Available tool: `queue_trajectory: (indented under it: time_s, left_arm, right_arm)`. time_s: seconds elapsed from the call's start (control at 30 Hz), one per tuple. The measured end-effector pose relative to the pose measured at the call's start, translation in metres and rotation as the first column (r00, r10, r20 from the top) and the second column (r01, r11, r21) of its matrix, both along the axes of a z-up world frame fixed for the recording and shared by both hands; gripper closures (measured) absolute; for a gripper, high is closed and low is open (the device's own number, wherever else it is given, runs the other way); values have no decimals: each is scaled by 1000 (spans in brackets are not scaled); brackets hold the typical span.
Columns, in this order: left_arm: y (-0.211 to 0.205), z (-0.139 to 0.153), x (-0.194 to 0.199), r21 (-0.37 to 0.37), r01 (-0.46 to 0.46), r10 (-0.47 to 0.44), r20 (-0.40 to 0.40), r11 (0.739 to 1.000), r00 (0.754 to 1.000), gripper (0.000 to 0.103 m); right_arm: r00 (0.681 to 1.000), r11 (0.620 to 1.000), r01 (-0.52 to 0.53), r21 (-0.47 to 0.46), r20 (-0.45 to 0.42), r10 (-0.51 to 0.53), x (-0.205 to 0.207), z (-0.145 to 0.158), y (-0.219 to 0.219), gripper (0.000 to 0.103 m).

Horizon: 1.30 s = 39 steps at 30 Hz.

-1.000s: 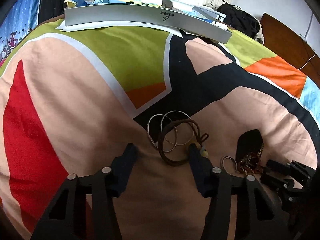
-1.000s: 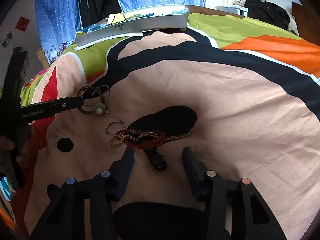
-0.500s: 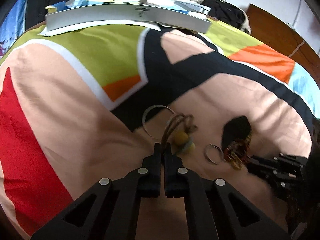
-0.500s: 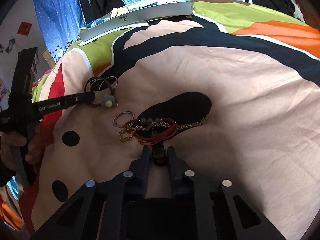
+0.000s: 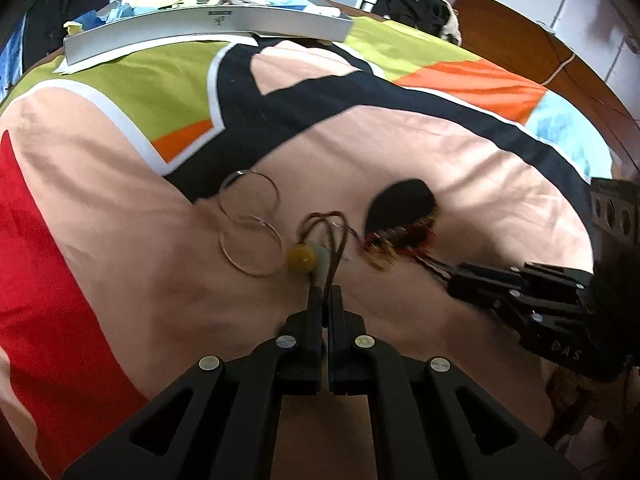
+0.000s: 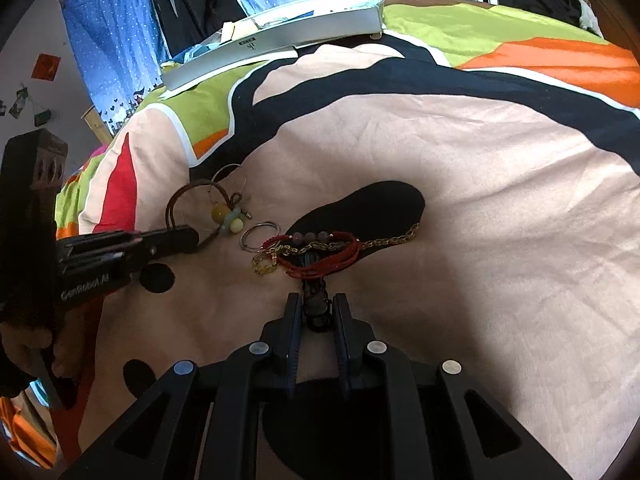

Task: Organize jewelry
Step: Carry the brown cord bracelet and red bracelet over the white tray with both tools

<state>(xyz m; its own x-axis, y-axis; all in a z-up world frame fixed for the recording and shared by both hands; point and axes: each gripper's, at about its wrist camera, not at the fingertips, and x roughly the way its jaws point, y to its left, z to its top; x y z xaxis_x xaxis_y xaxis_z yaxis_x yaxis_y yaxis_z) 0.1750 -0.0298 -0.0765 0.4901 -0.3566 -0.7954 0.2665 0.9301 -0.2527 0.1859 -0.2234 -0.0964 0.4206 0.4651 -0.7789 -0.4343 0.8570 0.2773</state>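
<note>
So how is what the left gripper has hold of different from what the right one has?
The left gripper pinches a brown cord bracelet carrying yellow and pale green beads; the right gripper clamps a dark beaded strand. The left jaws meet almost fully; the right stay slightly apart. Both closed within the last second, and both pieces trail onto the bedspread.

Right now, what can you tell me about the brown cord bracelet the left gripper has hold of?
The brown cord bracelet is thin dark-brown cord in several loops, leather-like, carrying a yellow bead and pale green beads beside it. The left gripper has its jaws shut on the cords near the beads, and the loops fan out beyond the tips. It sits on the peach part of the bedspread, between the thin metal bangles and the red-and-gold tangle. Whether it is lifted clear, I cannot tell.
</note>
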Motion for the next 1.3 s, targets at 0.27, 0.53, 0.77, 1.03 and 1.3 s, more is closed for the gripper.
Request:
queue_trajectory:
  time_s: [0.27,0.53,0.77,1.03,1.3]
  left_arm:
    - [-2,17,-32,-24,12,-12,-4,1000,1000,103]
    - [8,37,-48,-25,15,-15,-9,1000,1000,103]
    - [16,59,-54,9,38,-37,-8,999,999,103]
    - [26,89,-44,8,13,-13,11,1000,1000,103]
    - [57,135,11,13,-57,55,114,998,992,103]
  right_arm:
    - [999,999,28,29,15,-28,-29,17,-6,88]
    - [991,999,28,-24,128,-25,-61,44,3,88]
    - [977,999,25,-23,211,-19,-73,63,11,88]
    - [963,1000,0,12,271,-3,-69,83,22,88]
    - [941,997,-49,53,336,28,-35,113,40,88]
